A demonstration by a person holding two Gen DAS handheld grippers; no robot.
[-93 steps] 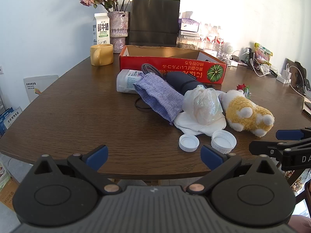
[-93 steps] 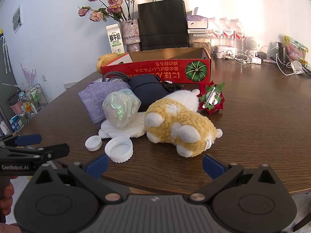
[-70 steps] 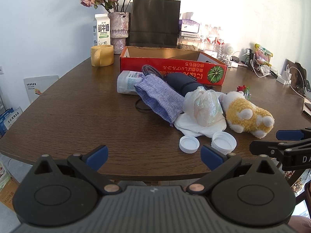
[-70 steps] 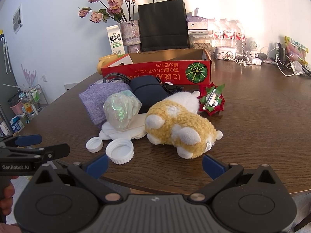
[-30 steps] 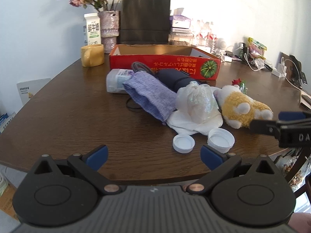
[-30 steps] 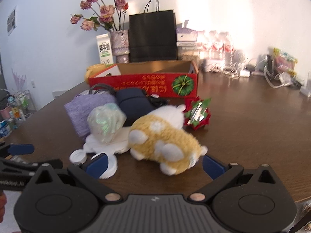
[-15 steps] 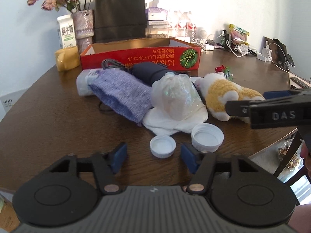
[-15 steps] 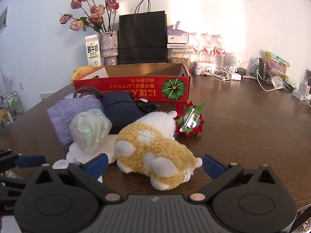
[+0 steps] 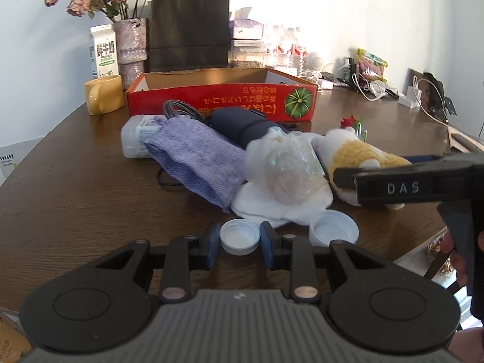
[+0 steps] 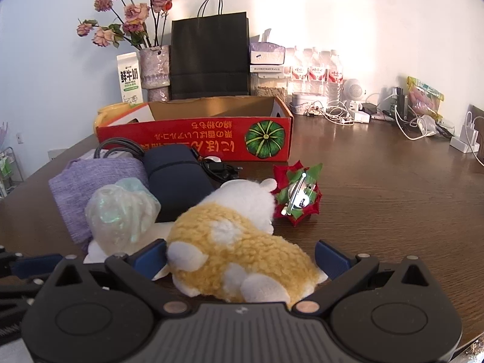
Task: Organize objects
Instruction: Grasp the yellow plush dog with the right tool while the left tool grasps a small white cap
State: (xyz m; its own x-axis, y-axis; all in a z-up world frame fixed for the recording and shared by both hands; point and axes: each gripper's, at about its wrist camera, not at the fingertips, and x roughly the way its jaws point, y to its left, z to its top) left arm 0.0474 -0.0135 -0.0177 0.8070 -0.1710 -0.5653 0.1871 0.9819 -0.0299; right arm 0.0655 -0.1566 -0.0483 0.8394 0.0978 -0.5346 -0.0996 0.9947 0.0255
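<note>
Cap near the table's front edge — my left gripper has its jaws pressed against both sides of it. Right of that, my right gripper, jaws wide apart, straddles the plush toy — not squeezing.

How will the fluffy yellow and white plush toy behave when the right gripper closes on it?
The fluffy yellow and white plush toy will probably squash between the open right gripper fingers, being soft pile. It looks light, and unlikely to slip or roll on the brown wooden table.
</note>
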